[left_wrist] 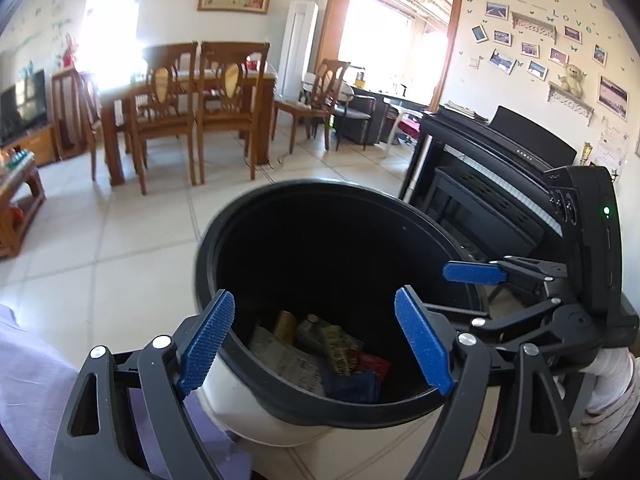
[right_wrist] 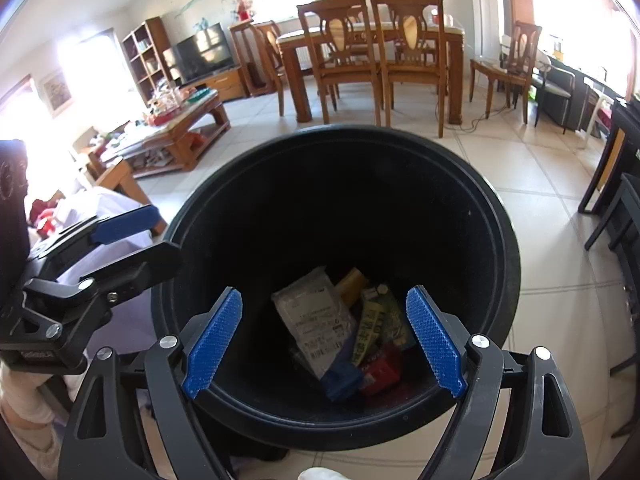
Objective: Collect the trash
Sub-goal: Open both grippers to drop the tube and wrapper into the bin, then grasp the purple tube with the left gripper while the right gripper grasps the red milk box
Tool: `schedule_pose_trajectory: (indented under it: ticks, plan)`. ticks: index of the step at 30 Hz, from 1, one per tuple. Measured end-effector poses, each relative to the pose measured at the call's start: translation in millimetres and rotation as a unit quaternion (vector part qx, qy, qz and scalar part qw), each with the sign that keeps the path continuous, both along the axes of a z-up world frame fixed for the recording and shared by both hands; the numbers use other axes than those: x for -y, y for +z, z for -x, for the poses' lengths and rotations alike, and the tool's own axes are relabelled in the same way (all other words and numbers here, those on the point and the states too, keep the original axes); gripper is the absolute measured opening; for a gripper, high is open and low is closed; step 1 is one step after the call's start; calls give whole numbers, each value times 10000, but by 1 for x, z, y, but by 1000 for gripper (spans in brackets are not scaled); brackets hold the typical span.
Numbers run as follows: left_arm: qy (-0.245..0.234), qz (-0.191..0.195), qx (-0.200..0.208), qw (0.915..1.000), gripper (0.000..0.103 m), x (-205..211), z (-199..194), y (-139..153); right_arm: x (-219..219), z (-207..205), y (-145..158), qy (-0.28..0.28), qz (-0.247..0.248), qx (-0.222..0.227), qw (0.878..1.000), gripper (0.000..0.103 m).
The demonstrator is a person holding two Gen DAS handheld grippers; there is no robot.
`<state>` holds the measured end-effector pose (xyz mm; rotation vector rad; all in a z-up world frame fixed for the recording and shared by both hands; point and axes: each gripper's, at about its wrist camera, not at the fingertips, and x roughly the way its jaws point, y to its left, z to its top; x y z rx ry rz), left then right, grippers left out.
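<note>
Tiled floor (right_wrist: 560, 240) carries the black bin (right_wrist: 496, 216), trash (right_wrist: 316, 320) at its bottom, directly below both empty, wide-spread grippers, left gripper (left_wrist: 316, 340) and right gripper (right_wrist: 324, 340) equally near.

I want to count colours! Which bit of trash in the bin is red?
The small red wrapper at the bottom of the bin, beside the blue packet. The others are white, yellow or green.

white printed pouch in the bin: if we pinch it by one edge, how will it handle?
The white printed pouch will probably flop: it looks like a flat, creased film packet, so it should sag from a pinched edge. Likely light, since it lies thin across the other wrappers. Its glossy surface may slip in the fingers. It leans on the trash bin wall, so an edge looks reachable.
</note>
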<state>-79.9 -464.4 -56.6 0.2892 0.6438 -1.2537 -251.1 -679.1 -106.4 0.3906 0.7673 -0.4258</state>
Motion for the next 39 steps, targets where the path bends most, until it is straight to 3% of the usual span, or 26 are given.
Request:
schedule_pose_trajectory:
  ticks: [3, 13, 19, 23, 32, 39]
  plan:
    - [158, 91, 74, 9998, 92, -11, -6, 6, -3, 1, 5, -103, -19, 122, 9999, 95]
    - [714, 192, 245, 9970, 98, -66, -25, 21, -39, -20, 15, 22, 160, 329, 9993, 98]
    - [1203, 263, 148, 9923, 98, -112, -48, 26, -90, -56, 25, 618, 863, 249, 9940, 98]
    - [1587, 326, 123, 9867, 98, -152, -64, 28, -120, -82, 30, 1042, 747, 379, 9910, 98]
    - [2663, 408, 44, 9630, 98, -254, -109, 30, -192, -156, 42, 1777, 414, 489, 9820, 98]
    - [3661, 522, -73, 9291, 98, -345, -154, 33, -267, -215, 48, 2472, 324, 604, 9665, 98]
